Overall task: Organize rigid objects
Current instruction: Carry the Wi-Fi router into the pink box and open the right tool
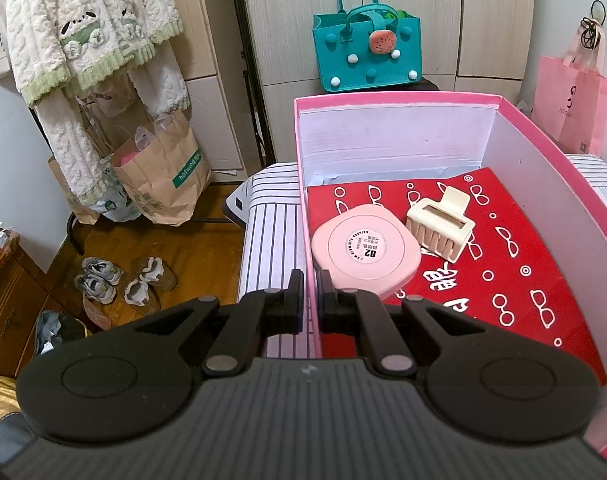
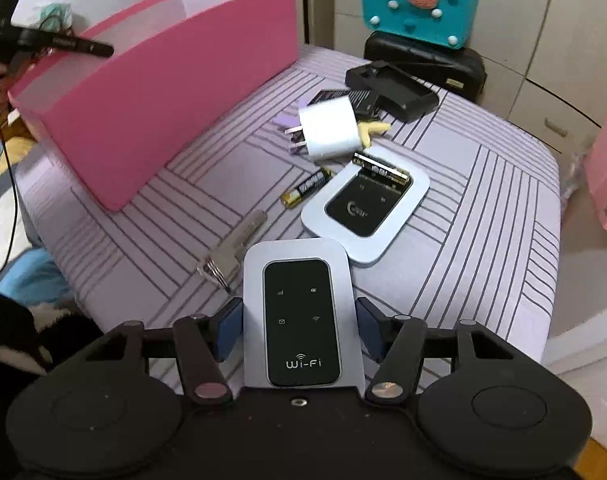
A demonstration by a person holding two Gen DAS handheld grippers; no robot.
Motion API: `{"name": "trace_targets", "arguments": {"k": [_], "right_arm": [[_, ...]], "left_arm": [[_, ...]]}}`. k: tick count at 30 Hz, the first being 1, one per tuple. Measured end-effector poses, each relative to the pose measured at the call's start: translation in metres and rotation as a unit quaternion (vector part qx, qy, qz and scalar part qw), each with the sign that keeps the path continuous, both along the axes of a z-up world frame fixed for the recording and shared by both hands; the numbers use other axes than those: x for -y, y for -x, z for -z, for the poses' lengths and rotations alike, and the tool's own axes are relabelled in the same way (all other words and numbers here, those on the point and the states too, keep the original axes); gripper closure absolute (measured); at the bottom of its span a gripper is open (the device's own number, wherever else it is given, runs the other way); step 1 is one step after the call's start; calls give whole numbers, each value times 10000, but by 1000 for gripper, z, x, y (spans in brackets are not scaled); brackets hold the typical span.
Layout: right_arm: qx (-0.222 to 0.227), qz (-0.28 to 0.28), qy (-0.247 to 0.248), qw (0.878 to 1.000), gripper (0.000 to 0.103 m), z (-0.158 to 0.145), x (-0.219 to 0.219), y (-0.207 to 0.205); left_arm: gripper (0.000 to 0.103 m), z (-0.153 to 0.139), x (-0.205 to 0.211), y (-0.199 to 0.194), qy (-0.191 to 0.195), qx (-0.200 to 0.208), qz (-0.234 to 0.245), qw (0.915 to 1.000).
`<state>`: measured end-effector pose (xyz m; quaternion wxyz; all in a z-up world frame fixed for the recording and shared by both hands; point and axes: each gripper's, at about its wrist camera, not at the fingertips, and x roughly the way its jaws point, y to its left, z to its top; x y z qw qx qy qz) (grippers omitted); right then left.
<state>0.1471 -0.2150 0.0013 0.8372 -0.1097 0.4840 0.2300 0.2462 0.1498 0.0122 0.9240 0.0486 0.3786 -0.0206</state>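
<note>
Wi-Fi hotspot (image 2: 301, 316) sits clamped between the right gripper (image 2: 299, 326) pads by its long edges, near end of the bed. Looks light, stiff and kinda slick, so those flat side edges seem like the best hold; I'd keep off the glossy screen. Left gripper (image 1: 312, 300) is pinched on the near-left wall of the pink box (image 1: 543, 168), which already holds a pink compact (image 1: 363, 250) and hair claw clip (image 1: 441, 224). Striped bedsheet (image 2: 483, 220) is soft; white charger plug (image 2: 331, 130), AA battery (image 2: 306, 190), key (image 2: 233, 250) and second hotspot (image 2: 365, 210) lie farther out.
</note>
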Motion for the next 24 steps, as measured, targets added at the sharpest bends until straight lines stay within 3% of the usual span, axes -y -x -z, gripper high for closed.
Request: {"name": "trace_targets", "arguments": {"k": [12,17,24], "right_arm": [[655,-287,-94,9974,38,-54,-24,-4],[794,-824,-193,9932,38,-89,-46,-16],[1065,-1723,-196,9791,38,-123,-111,-43]], "left_arm": [[97,-1,-2,2,-20,-3,-8,10000],[96,0,-3,2,-36,16,15,10000],[96,-1,-4,1,10,-2,-71,10000]]}}
